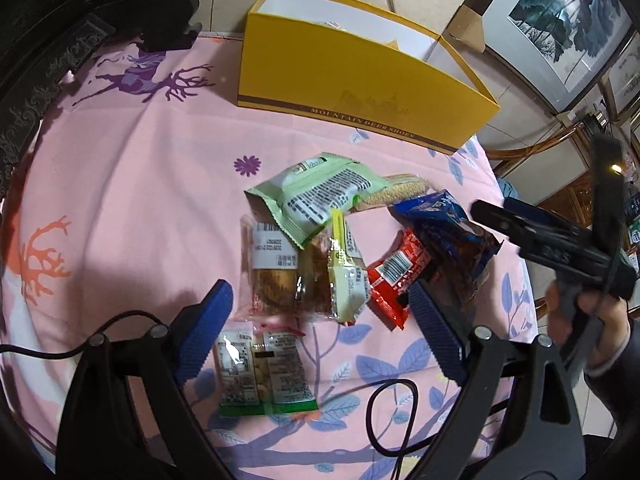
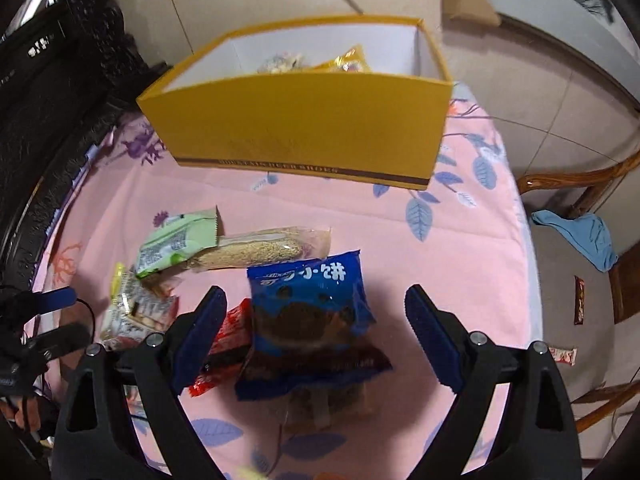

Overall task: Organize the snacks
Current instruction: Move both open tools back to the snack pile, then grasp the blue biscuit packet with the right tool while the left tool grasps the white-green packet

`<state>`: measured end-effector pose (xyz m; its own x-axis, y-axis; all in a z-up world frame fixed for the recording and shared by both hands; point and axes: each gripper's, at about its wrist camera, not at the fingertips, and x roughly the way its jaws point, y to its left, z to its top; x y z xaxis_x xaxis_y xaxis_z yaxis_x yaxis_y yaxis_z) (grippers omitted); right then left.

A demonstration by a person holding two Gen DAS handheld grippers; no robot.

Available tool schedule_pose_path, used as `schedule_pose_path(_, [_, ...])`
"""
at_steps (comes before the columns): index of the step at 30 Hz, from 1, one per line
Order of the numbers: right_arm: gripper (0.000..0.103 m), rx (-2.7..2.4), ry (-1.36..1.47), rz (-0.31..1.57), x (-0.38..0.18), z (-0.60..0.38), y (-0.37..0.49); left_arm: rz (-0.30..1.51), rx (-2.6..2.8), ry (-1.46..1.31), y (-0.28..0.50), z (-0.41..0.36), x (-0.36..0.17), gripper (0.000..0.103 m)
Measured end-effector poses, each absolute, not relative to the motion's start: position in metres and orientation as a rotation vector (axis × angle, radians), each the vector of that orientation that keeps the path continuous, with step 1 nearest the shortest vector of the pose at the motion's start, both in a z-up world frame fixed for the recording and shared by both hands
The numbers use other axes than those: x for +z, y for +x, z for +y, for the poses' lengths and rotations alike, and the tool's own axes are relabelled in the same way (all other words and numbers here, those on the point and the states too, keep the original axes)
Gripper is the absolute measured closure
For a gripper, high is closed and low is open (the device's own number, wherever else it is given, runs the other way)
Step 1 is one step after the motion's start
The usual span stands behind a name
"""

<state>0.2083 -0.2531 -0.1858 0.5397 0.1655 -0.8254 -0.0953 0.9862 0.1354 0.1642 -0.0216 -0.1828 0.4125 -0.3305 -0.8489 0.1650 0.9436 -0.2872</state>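
Jaws wide on right gripper point(image 2: 314, 332) and left gripper point(image 1: 320, 330), both empty | crinkly blue plastic snack packet point(image 2: 310, 320) lies mid-cloth between right fingers (nearer hand), long axis toward open yellow cardboard shoebox point(image 2: 304, 128) at far edge

We record a matt pink printed cloth point(image 1: 132, 184) over the table, a smooth yellow cardboard shoe box point(image 1: 340, 80) with plain white inner walls, glossy crinkled plastic on the blue snack packet point(image 2: 308, 300) and green packet point(image 1: 316, 196), and ribbed blue pads point(image 2: 200, 332) on matt black plastic fingers.
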Motion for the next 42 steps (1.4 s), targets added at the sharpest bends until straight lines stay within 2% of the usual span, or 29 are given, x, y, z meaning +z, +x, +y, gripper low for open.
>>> schedule_pose_path(13, [0.012,0.196,-0.026,1.14,-0.219,-0.237,0.238,1.113,-0.304,-0.161,0.167,-0.014,-0.186,0.011])
schedule_pose_path(15, [0.028,0.209,-0.036,1.152,-0.223,-0.235,0.239,1.114,-0.305,-0.159,0.167,-0.015,-0.186,0.011])
schedule_pose_path(16, [0.03,0.201,-0.057,1.144,-0.223,-0.233,0.238,1.114,-0.306,-0.156,0.167,-0.016,-0.186,0.011])
schedule_pose_path(18, [0.045,0.21,-0.08,1.121,-0.221,-0.232,0.234,1.115,-0.308,-0.154,0.168,-0.016,-0.186,0.011])
schedule_pose_path(22, [0.061,0.191,-0.073,1.065,-0.206,-0.237,0.223,1.114,-0.317,-0.149,0.17,-0.02,-0.185,0.011])
schedule_pose_path(23, [0.077,0.188,-0.062,1.047,-0.201,-0.239,0.219,1.113,-0.319,-0.15,0.17,-0.022,-0.185,0.011])
schedule_pose_path(24, [0.079,0.178,-0.06,1.036,-0.197,-0.24,0.215,1.11,-0.321,-0.152,0.171,-0.023,-0.184,0.011])
schedule_pose_path(27, [0.082,0.185,-0.037,1.011,-0.188,-0.246,0.201,1.111,-0.34,-0.17,0.175,-0.028,-0.184,0.011])
schedule_pose_path(37, [0.083,0.182,0.059,1.001,-0.178,-0.259,0.169,1.155,-0.402,-0.187,0.188,-0.05,-0.204,0.013])
schedule_pose_path(40, [0.083,0.182,0.076,1.007,-0.178,-0.261,0.162,1.171,-0.402,-0.187,0.192,-0.053,-0.21,0.02])
schedule_pose_path(42, [0.083,0.181,0.087,1.01,-0.179,-0.262,0.158,1.179,-0.403,-0.195,0.194,-0.054,-0.214,0.03])
